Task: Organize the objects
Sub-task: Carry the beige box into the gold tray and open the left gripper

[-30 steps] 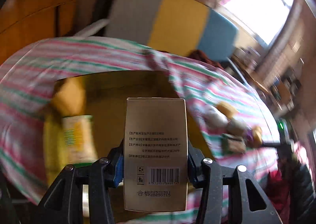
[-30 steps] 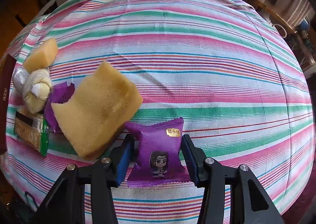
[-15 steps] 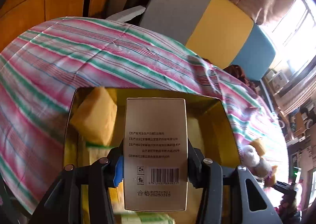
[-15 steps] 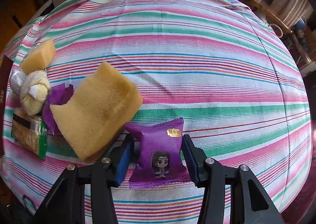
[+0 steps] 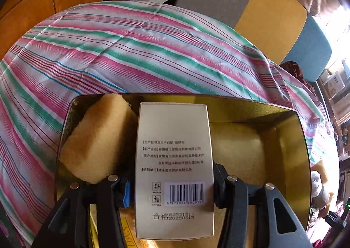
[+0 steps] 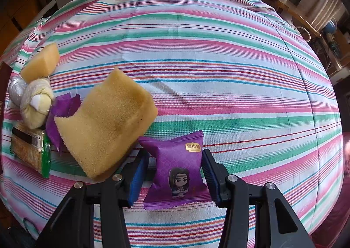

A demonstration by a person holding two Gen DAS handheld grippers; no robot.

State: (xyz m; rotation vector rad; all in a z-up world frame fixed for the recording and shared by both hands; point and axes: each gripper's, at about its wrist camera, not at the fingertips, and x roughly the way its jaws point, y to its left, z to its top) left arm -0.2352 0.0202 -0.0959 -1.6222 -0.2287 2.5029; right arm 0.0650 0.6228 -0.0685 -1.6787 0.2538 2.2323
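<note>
Left gripper (image 5: 172, 191) jaws have just been opening around the gold carton (image 5: 174, 167), inside the gold tray (image 5: 291, 149) beside one sponge (image 5: 98, 140). Right gripper (image 6: 174, 177) straddles the purple packet (image 6: 178, 169), narrow, on the tabletop (image 6: 196, 51); whether the pads press it I cannot tell. Judgement: roughly half remains.

Left gripper (image 5: 170, 189) has come down over the gold tray (image 5: 291, 151), which now fills the space ahead of its fingers. Its jaws have just been opening, the tan carton (image 5: 175, 160) between them; a gap shows beside the left pad. Yellow sponge (image 5: 98, 140) now sits just left of the carton.
</note>
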